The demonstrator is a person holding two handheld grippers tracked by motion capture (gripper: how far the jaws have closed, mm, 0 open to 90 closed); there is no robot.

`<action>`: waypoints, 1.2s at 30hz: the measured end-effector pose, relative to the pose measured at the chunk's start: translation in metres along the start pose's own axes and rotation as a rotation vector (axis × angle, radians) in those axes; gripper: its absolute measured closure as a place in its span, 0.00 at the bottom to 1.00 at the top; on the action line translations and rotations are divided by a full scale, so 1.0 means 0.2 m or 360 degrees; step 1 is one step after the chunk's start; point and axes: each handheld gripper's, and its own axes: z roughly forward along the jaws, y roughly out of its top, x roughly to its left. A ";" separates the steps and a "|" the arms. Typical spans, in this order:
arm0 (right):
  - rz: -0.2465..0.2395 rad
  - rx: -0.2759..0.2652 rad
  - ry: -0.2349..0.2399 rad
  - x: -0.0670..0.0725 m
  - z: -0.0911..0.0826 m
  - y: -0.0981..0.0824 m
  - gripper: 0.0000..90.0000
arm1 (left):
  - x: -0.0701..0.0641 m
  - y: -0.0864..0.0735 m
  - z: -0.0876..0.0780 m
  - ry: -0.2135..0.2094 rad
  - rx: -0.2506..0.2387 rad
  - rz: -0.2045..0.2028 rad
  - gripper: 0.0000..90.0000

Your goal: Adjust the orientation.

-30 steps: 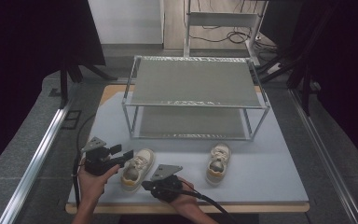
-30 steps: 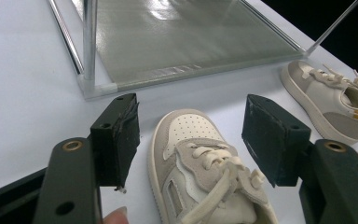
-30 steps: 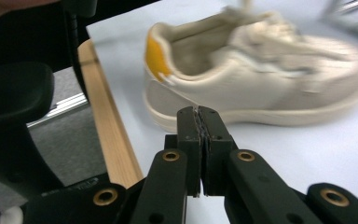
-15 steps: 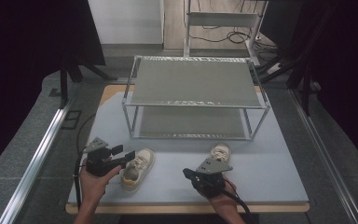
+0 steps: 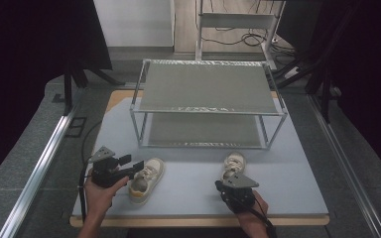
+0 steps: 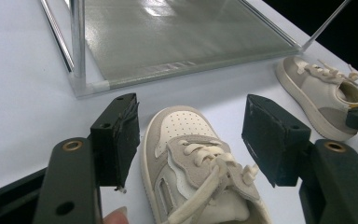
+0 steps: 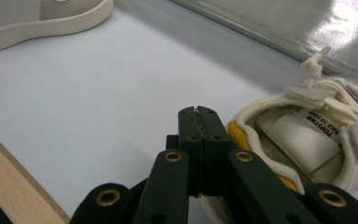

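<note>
the left gripper (image 6: 191,140) hangs wide open astride the left shoe (image 6: 200,172) on the table (image 5: 188,183). the right gripper (image 7: 198,121), pressed closed and empty, sits beside the right shoe (image 7: 307,135). likely step: gripping shoes for the rack (image 5: 208,99); next, close the left.

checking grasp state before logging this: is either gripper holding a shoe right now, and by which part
Nothing is held. The left gripper is open, jaws either side of the left shoe without touching. The right gripper is shut on nothing, beside the right shoe's heel.
</note>
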 end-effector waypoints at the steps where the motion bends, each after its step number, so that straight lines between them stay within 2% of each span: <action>1: 0.0010 0.0002 0.0002 0.00 0.00 0.00 1.00 | 0.00 0.00 0.00 0.0002 0.0001 0.0001 0.40; 13: 0.0072 -0.0004 -0.0007 -0.03 -0.05 -0.04 1.00 | 0.00 -0.01 0.01 -0.0001 0.0013 -0.0004 0.40; 26: 0.0205 -0.0034 -0.0025 -0.15 -0.19 -0.15 0.98 | 0.00 -0.01 0.00 -0.0011 0.0010 -0.0003 0.40; 29: 0.0246 -0.0037 -0.0059 -0.19 -0.24 -0.19 0.98 | 0.01 -0.01 0.01 -0.0010 0.0015 -0.0012 0.40; 36: 0.0317 -0.0044 -0.0094 -0.27 -0.29 -0.25 0.97 | 0.00 -0.01 0.01 -0.0014 0.0023 -0.0006 0.40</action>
